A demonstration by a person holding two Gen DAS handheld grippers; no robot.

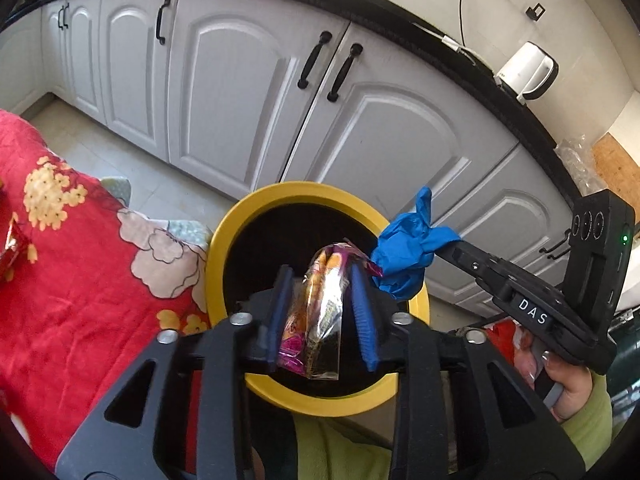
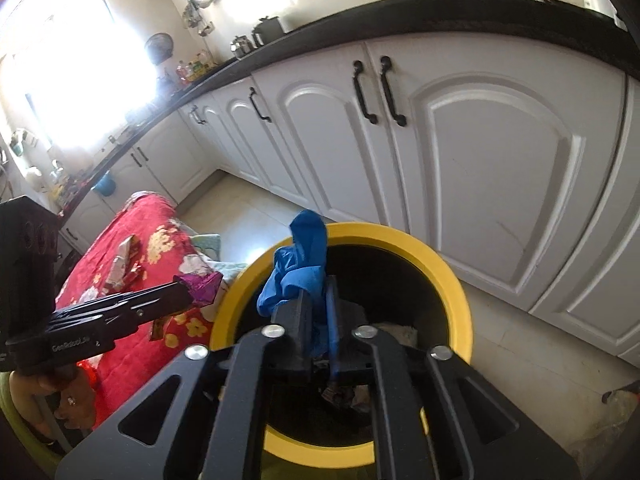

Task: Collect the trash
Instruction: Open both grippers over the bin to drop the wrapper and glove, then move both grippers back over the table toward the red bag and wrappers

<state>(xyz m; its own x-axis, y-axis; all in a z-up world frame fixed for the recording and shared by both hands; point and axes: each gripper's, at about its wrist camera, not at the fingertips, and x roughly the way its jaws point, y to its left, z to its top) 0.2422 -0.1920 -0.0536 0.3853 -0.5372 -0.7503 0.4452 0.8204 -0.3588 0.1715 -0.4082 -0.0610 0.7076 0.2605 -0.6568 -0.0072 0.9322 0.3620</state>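
A yellow-rimmed bin [image 1: 224, 248] with a dark inside stands on the floor; it also shows in the right wrist view [image 2: 448, 268]. My left gripper [image 1: 320, 276] is shut on a crumpled snack wrapper [image 1: 320, 312], pink, orange and clear, held over the bin's mouth. The wrapper's purple end [image 2: 202, 286] also shows in the right wrist view. My right gripper [image 2: 318, 288] is shut on a crumpled blue glove [image 2: 300, 268] over the bin; the glove [image 1: 404, 248] hangs by the bin's right rim in the left wrist view. Some trash [image 2: 396, 330] lies inside the bin.
A red floral cloth [image 1: 80, 272] covers a surface left of the bin, with several wrappers [image 2: 126, 264] on it. White cabinets [image 1: 248, 100] with black handles stand behind the bin under a black counter with a white kettle [image 1: 528, 68]. Tiled floor [image 2: 248, 216] lies between.
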